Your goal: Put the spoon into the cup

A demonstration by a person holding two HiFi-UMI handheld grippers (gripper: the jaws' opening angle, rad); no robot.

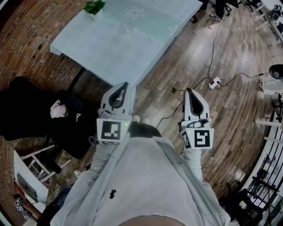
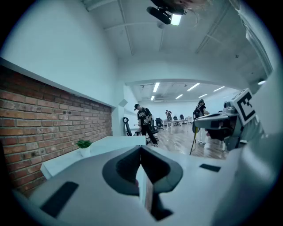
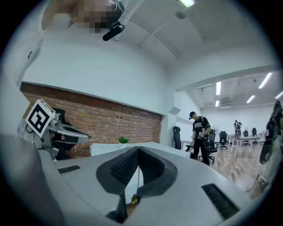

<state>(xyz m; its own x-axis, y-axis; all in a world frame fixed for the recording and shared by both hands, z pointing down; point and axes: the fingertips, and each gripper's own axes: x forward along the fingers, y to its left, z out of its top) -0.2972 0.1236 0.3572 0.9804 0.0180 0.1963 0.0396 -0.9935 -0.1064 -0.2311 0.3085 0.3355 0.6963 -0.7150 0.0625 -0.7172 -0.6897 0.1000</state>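
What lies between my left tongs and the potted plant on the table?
Only bare white tabletop lies between the left tongs and the potted plant. The head view shows this stretch best.

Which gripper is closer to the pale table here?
Left. The left gripper sits just short of the table's near corner; the right gripper is farther right over the wooden floor, clear of it.
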